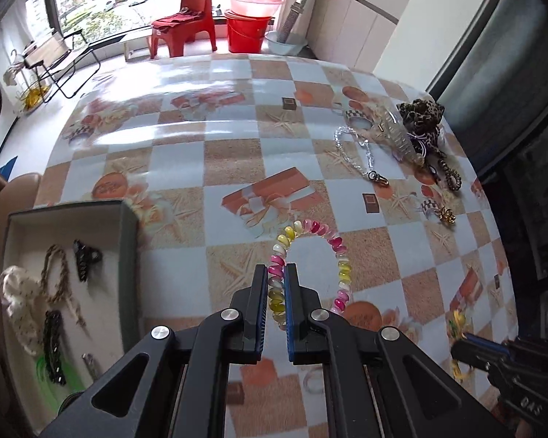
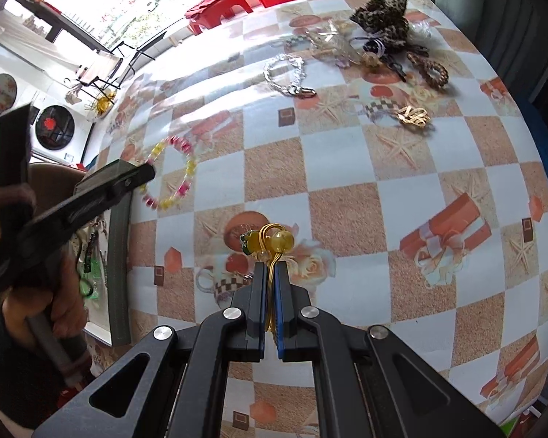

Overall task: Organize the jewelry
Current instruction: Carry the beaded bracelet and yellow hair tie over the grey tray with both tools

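My left gripper point(image 1: 276, 273) is shut on a pink, yellow and white spiral hair tie point(image 1: 338, 252), held above the table right of the box point(image 1: 129, 255). It also shows in the right wrist view point(image 2: 148, 173) with the spiral tie point(image 2: 186, 171). My right gripper point(image 2: 271, 268) is shut on a yellow beaded hair tie point(image 2: 274, 241) with gold elastic; it shows at the lower right of the left wrist view point(image 1: 460, 350). The dark open box holds a white scrunchie point(image 1: 18, 303), black claw clips point(image 1: 86, 257) and a braided tie point(image 1: 56, 277).
On the checkered tablecloth point(image 1: 237, 160) at the far right lie a clear bead chain point(image 1: 354, 146), a leopard scrunchie point(image 1: 420, 113), a clear claw clip point(image 1: 398, 135), a brown spiral tie point(image 1: 451, 177) and a gold ornament point(image 1: 445, 215). Red chair point(image 1: 186, 18) beyond.
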Available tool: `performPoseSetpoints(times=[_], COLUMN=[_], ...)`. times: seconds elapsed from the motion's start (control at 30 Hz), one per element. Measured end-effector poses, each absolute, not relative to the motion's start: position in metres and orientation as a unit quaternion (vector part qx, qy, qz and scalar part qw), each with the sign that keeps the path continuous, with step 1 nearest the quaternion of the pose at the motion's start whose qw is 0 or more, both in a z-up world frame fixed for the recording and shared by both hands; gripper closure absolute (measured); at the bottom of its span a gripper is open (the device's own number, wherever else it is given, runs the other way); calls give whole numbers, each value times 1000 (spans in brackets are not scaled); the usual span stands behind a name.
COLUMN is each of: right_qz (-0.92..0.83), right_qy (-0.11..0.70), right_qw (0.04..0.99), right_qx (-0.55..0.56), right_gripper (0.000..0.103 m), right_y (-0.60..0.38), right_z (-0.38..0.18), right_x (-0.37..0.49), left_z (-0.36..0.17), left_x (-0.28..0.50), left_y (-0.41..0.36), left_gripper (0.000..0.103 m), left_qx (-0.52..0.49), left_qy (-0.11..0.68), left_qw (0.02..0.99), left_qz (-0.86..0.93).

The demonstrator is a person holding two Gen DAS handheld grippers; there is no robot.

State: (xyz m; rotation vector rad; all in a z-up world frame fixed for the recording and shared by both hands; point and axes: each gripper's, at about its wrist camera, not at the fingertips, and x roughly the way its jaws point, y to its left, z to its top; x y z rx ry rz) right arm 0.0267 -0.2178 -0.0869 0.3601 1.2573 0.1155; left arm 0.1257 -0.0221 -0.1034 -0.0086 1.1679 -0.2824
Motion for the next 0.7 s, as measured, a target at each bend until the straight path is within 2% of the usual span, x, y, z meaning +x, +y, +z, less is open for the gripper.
performPoseSetpoints(times=[0.7], right_qz=[136], right_qy=[579], right_qw=[796], right_qx=[111], right_gripper=[99], right_y=[-115], right_z=[-69], right_x=[56], left_z=[-72], left_x=[75], left_y=[95], left_gripper=[92], left_qx=[-65], left_qy=[536], left_qw=[840], left_qz=[-48])
